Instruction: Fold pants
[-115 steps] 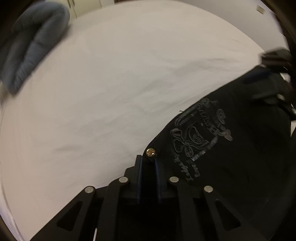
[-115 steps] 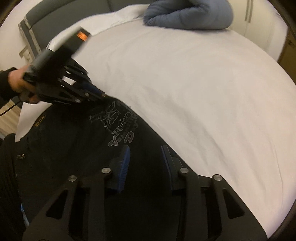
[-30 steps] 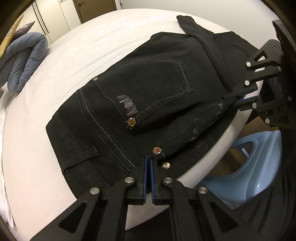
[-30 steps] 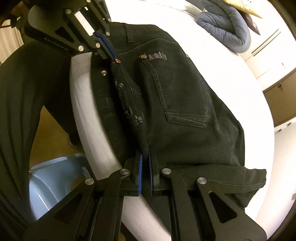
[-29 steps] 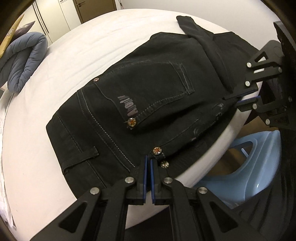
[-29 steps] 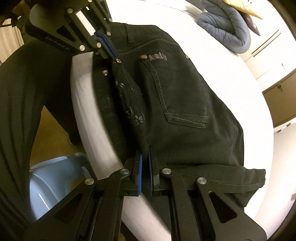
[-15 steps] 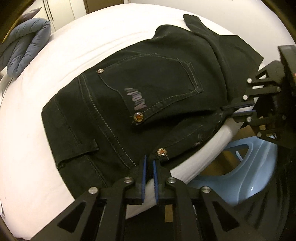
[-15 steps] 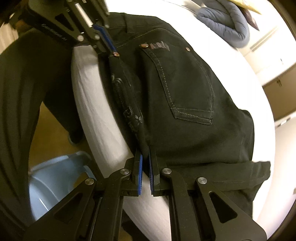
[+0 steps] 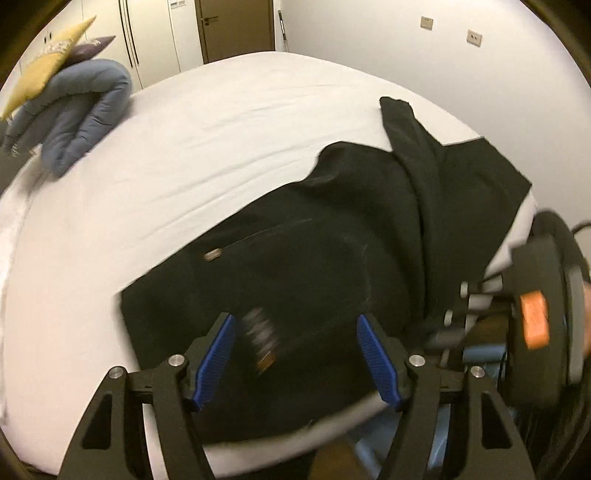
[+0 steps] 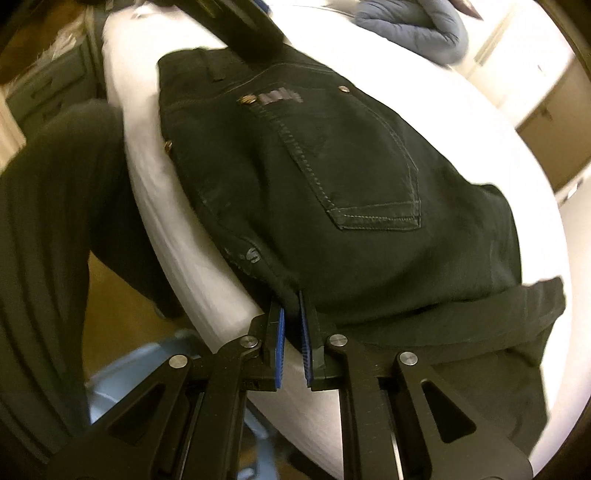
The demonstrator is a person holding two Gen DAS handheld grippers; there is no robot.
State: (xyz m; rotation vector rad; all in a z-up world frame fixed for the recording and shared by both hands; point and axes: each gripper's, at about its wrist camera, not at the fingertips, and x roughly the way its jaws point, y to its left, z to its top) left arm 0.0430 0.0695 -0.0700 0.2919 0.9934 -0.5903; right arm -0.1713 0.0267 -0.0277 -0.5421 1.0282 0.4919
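Note:
Black jeans (image 9: 332,240) lie on the white bed (image 9: 184,166), back pocket up, legs folded toward the far right. My left gripper (image 9: 295,321) hovers over the waist end with its jaws opening wide; nothing sits between the blue pads and the picture is blurred. In the right wrist view the jeans (image 10: 351,166) reach the near edge of the bed (image 10: 155,177). There my right gripper (image 10: 291,306) has a fold of the jeans between its pads, and its jaws are opening slightly. The left gripper's body (image 10: 240,22) shows at the top of that view.
A folded blue quilt (image 9: 81,110) and a yellow pillow (image 9: 44,74) lie at the far left of the bed. A light blue basket (image 10: 122,373) stands on the floor beside the bed. A person's dark trouser leg (image 10: 55,221) is close to the bed edge.
The left gripper has let go of the waistband corner, spread its jaws wide and lifted. The right gripper's pads stand slightly further apart on the fold, and it has rolled.

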